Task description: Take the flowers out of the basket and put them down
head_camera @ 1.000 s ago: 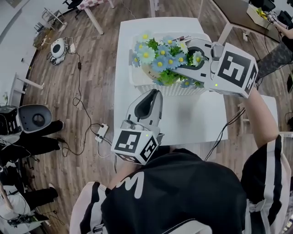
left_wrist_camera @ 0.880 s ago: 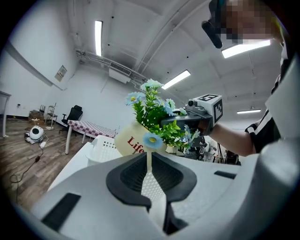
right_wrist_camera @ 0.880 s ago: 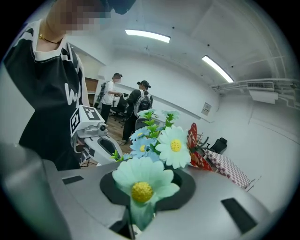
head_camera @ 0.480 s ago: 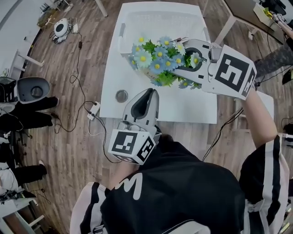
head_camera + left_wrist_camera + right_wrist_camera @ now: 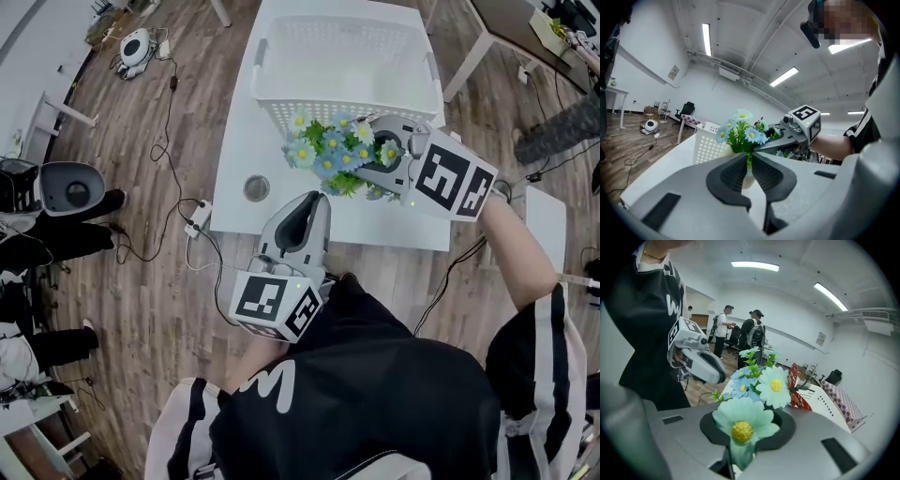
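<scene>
R gripper (image 5: 375, 161) pinching the flowers (image 5: 336, 153) by the stems, centre frame: bunch is out of the basket (image 5: 281, 105), just in front of it, over the table (image 5: 240, 155). L gripper (image 5: 316, 201) lower centre, 2 jaws pressed together, empty.
</scene>
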`<state>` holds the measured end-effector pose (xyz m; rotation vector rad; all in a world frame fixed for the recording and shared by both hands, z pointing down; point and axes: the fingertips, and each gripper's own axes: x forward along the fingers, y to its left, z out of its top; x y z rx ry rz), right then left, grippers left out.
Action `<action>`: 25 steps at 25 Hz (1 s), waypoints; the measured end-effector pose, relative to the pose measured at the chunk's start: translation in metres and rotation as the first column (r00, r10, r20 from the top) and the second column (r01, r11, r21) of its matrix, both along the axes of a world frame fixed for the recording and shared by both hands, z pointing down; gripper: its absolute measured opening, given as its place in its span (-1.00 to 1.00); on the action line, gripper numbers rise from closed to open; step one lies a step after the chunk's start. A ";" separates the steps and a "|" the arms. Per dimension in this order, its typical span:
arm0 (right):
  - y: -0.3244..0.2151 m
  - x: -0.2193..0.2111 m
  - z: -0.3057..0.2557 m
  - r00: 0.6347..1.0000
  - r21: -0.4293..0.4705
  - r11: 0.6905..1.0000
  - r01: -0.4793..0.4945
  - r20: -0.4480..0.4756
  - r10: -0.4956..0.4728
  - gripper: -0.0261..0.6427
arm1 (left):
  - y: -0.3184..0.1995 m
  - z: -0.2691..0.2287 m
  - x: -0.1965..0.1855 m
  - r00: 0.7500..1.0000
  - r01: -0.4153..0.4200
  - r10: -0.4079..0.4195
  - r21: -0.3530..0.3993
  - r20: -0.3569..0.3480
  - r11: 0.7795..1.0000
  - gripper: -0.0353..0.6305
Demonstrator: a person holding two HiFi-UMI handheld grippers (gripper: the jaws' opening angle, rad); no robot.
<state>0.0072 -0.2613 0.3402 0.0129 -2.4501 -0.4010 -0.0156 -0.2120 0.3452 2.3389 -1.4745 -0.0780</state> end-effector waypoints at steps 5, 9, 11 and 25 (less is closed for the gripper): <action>0.013 -0.006 0.055 0.997 0.015 1.000 0.009 -0.081 -0.008 -0.68 | 0.014 0.028 -0.006 1.000 -0.018 0.018 -0.018 0.015 1.000 -0.79; 0.008 -0.011 0.075 0.994 -0.012 1.000 0.004 -0.109 -0.006 -0.68 | 0.014 0.039 -0.003 0.999 -0.038 0.039 -0.047 0.016 0.998 -0.79; 0.003 -0.012 0.086 0.992 -0.019 1.000 0.000 -0.129 -0.003 -0.68 | 0.013 0.044 -0.005 0.999 -0.037 0.038 -0.063 0.010 0.997 -0.79; -0.009 -0.019 0.139 0.977 -0.063 0.997 0.038 -0.209 -0.051 -0.67 | -0.004 0.057 -0.047 0.999 0.043 -0.041 -0.096 0.026 0.994 -0.79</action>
